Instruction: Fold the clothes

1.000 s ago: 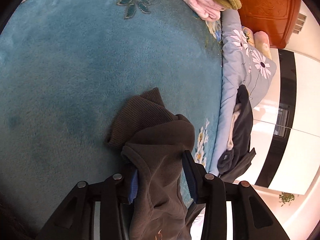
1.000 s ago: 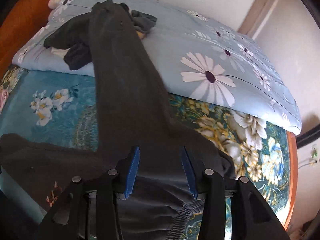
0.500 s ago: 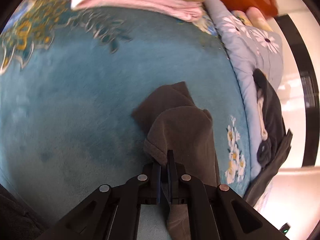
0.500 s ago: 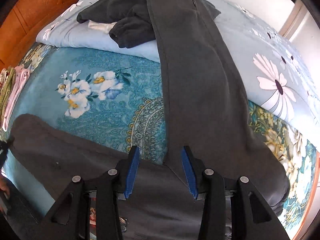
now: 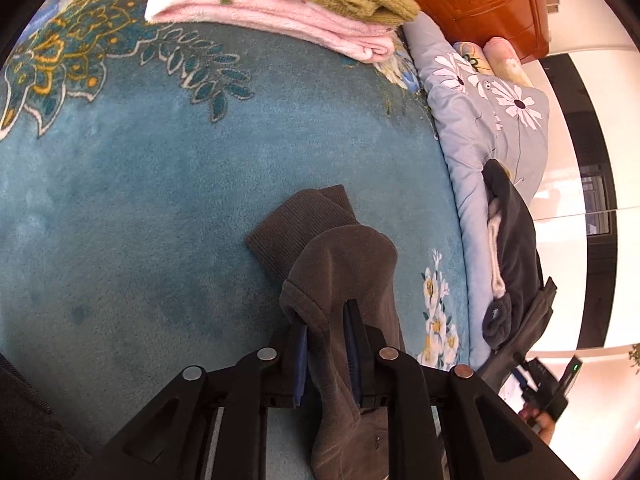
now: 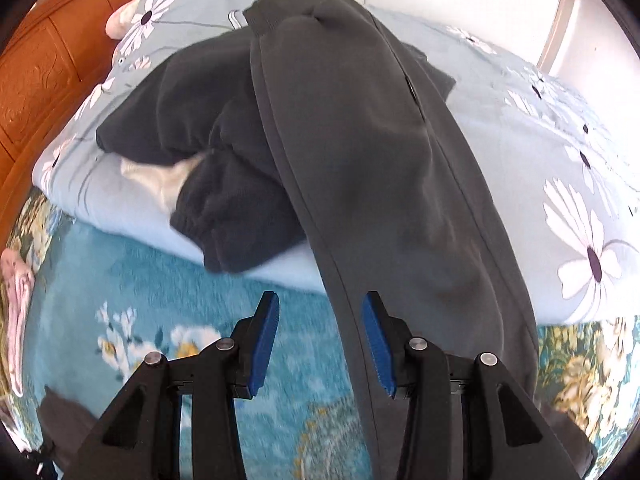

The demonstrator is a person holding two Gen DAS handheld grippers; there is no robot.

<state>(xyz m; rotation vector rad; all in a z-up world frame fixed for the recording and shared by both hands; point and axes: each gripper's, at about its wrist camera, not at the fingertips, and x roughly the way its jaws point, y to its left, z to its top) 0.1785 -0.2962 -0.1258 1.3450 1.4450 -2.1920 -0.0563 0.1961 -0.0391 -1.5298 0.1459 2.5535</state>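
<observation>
My left gripper (image 5: 326, 316) is shut on the cuffed end of a brown-grey trouser leg (image 5: 340, 264), held just above the blue blanket (image 5: 140, 208); the ribbed cuff (image 5: 296, 220) folds forward ahead of the fingers. My right gripper (image 6: 318, 306) is open and empty. It hovers at the near edge of the other dark grey trouser leg (image 6: 380, 152), which runs from the blanket up over the light blue daisy quilt (image 6: 560, 160). A black garment (image 6: 200, 128) lies bunched on the quilt to the left of that leg.
Folded pink and olive clothes (image 5: 280, 4) are stacked at the far edge of the blanket. An orange wooden headboard (image 6: 36, 68) stands behind the quilt. The right gripper shows at the lower right of the left wrist view (image 5: 548, 392). White wardrobe doors stand beyond the bed.
The left gripper, open a second ago, closed on the trouser leg and keeps holding it. The right gripper moved forward along the other leg toward the quilt, still open.
</observation>
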